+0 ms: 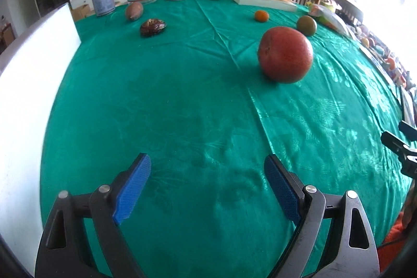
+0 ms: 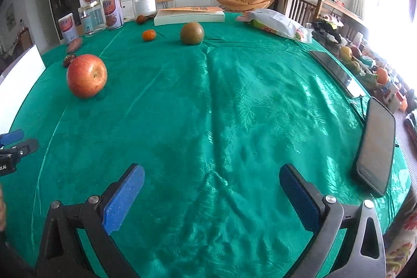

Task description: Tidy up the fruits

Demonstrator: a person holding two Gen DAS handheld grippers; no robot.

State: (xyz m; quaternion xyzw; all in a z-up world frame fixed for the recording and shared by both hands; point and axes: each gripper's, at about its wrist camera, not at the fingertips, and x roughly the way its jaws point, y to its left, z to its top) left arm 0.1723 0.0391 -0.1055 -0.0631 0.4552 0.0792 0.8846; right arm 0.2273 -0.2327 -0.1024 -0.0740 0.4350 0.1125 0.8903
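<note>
With fruit scattered over the green tablecloth [image 2: 208,108], both grippers, left [image 1: 207,189] and right [image 2: 211,196], hover empty, jaws spread wide, ready for the red apple [image 1: 285,54].

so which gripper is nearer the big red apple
Left, though not by much. The left gripper has the apple ahead, slightly to its right. The right gripper sees it farther off, well to its left. Both are open and empty.

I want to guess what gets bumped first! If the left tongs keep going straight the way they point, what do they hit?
Probably just the green tablecloth. The open left tongs tilt down at bare cloth; the red apple sits further off to the right.
</note>
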